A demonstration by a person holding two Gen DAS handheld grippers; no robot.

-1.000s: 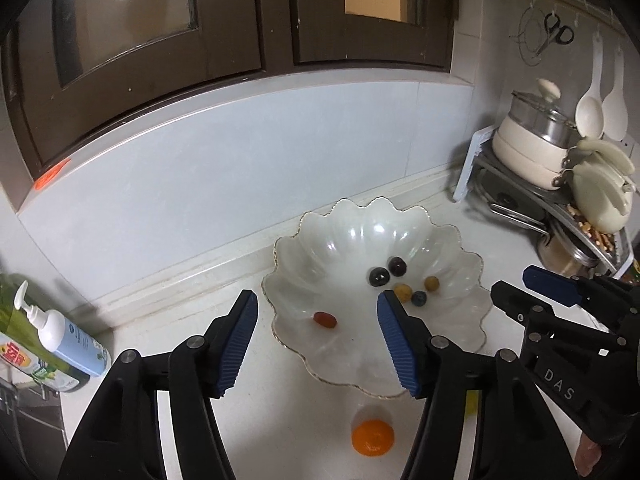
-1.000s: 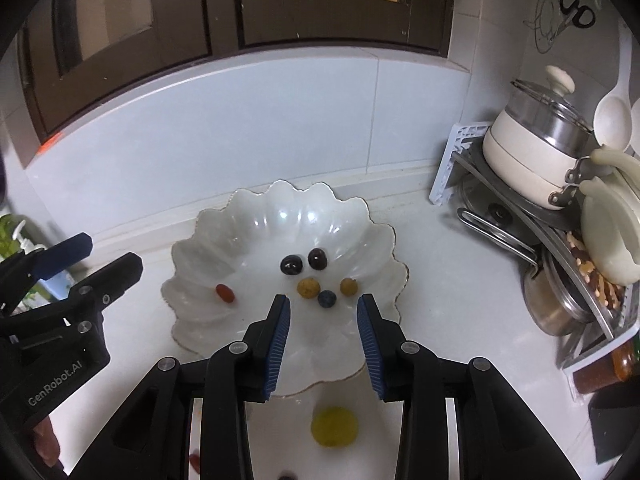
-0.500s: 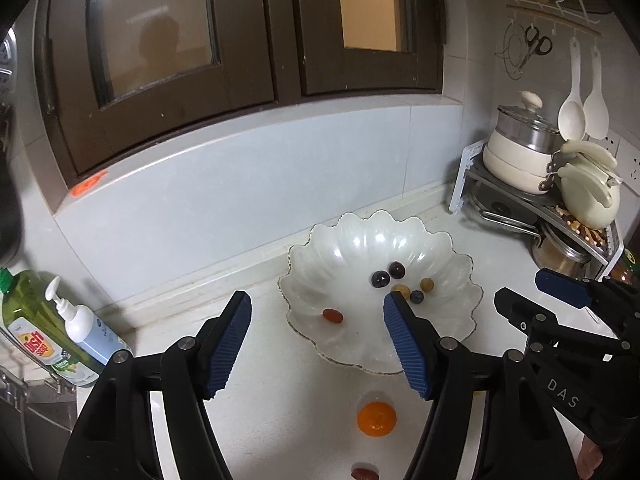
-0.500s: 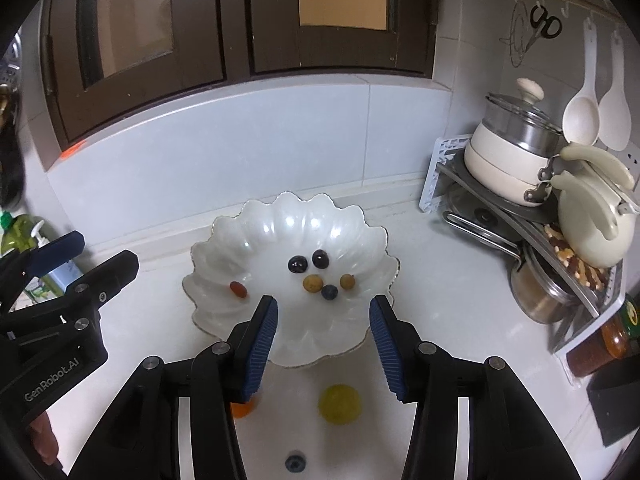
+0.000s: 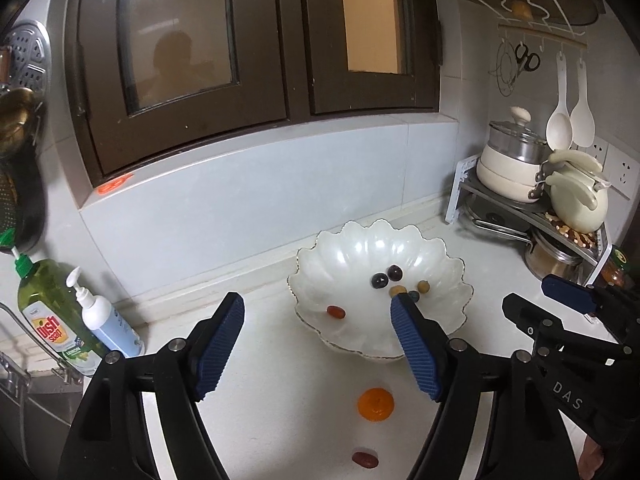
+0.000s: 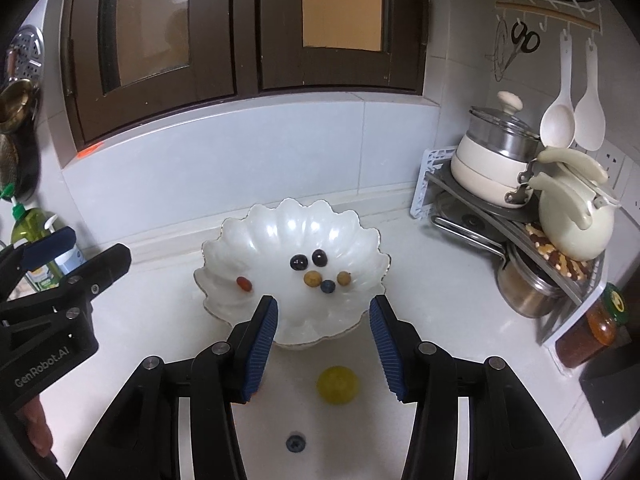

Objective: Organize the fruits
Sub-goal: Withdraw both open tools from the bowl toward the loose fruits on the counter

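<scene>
Left wrist view: left gripper [image 5: 316, 312] hovering with jaws opening, nothing between the pads; scalloped white bowl [image 5: 448, 276] lying at 1 o'clock, holding six small fruits; orange fruit [image 5: 375, 404] and red fruit [image 5: 364, 459] lying on countertop [image 5: 280, 392] at 6 o'clock. Right wrist view only: right gripper [image 6: 323, 312] hovering, jaws apart and empty; yellow fruit [image 6: 337, 385] and blueberry [image 6: 296, 442] lying at 6 o'clock, outside the bowl.

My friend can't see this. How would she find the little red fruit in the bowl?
Find the big white scalloped bowl on the counter. Five small fruits cluster near its middle; the red fruit lies alone, left of them. It is the only red, oval one inside.
</scene>
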